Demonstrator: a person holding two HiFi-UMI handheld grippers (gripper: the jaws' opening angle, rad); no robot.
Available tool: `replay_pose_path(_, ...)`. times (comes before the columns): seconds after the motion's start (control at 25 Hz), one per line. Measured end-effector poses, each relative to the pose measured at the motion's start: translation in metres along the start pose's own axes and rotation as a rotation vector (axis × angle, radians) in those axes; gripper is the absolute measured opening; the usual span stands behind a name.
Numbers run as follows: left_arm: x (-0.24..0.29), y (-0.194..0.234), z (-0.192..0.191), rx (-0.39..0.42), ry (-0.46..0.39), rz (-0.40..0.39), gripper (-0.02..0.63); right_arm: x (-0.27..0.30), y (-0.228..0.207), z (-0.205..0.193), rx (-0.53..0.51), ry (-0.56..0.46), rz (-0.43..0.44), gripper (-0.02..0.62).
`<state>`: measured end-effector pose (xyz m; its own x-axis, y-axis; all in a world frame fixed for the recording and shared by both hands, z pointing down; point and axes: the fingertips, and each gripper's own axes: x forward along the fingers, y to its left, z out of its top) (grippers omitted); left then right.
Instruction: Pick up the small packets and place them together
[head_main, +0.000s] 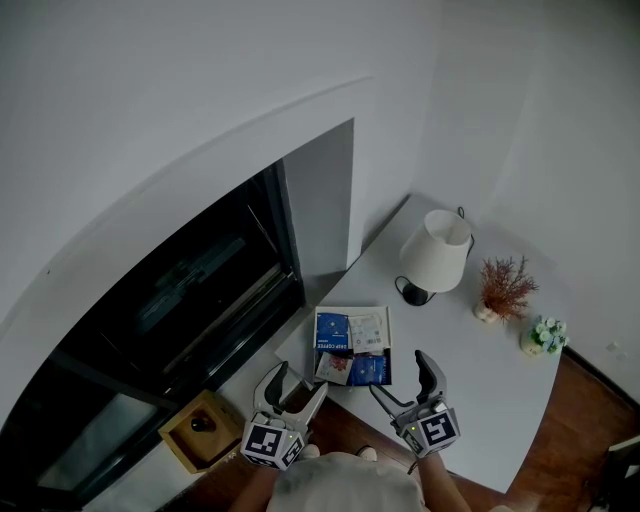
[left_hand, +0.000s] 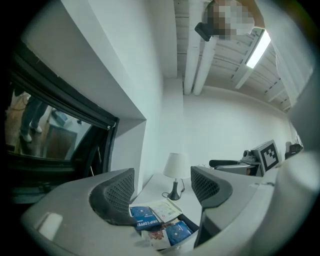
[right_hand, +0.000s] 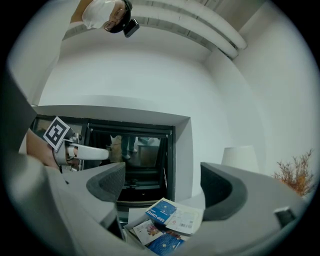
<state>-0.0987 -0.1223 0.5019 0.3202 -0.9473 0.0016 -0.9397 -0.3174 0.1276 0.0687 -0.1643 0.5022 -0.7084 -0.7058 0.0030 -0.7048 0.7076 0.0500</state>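
A: Looks like the approach step, no lift yet. Hovering with the left gripper (head_main: 293, 385) and right gripper (head_main: 405, 380) at the near edge of the table (head_main: 480, 395), both spread wide and empty. Already bunched up though: blue coffee packet (head_main: 332, 328), white packet (head_main: 367, 328), floral packet (head_main: 334, 367), second blue packet (head_main: 368, 370), touching or overlapping, just ahead of the jaws.

B: Agreed, probably calls for dropping one gripper onto a packet edge, then pinching. Tricky with thin flat stuff. No real blockers; lamp (head_main: 435, 258), dried red sprig (head_main: 505, 285) and little green plant (head_main: 545, 335) well behind. Can't tell whether sitting on a dark tray. Worth minding the table lip, right under the nearest packets.
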Motion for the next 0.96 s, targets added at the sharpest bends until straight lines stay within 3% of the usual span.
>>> replay_pose_path(0.96, -0.019, -0.003, -0.013, -0.007, 0.028, 0.013, 0.341, -0.015, 0.010, -0.014, 0.010, 0.059, 0.006, 0.463)
